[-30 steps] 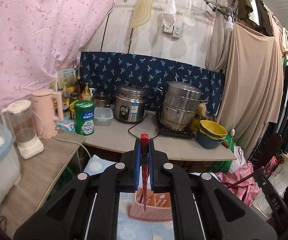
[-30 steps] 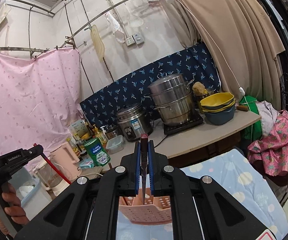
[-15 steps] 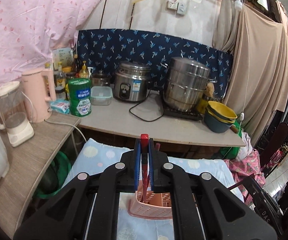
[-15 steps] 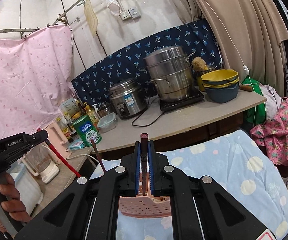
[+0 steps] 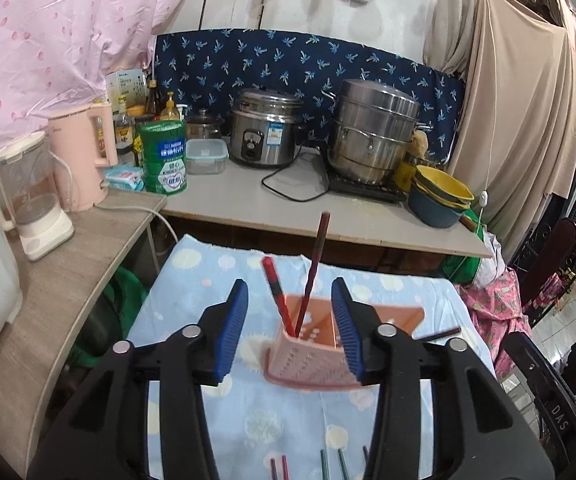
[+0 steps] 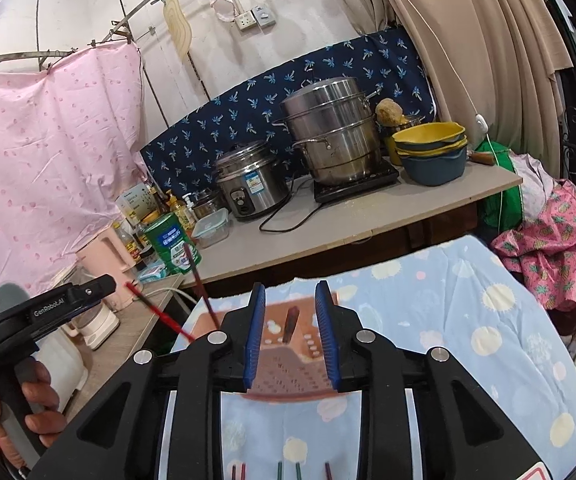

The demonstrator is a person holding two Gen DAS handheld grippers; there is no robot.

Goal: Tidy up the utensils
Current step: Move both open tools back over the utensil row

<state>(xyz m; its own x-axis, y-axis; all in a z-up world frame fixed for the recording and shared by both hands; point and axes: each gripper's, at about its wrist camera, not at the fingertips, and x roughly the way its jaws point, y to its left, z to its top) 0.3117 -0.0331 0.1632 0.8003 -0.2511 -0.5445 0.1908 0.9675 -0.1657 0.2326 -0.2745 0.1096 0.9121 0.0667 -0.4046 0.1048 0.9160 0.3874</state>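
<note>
1. Dropping chopsticks into the pink holder is the step in hand: the left gripper has just been opening and its jaws stand apart with nothing pressed between them, while a red chopstick and a dark chopstick lean in the holder beyond.
2. The right gripper has also just been opening; a brown chopstick shows blurred between its parted pads, apparently released and falling into the holder.
3. Next, I judge, both grippers must pull back and reach for the chopsticks lying at the near edge of the cloth, taking 1 each.
4. The holder rests on a light blue patterned cloth; 1 more dark stick lies to its right.
5. Behind stand a counter with a rice cooker, steamer pot, stacked bowls, a green tin and a pink kettle.
</note>
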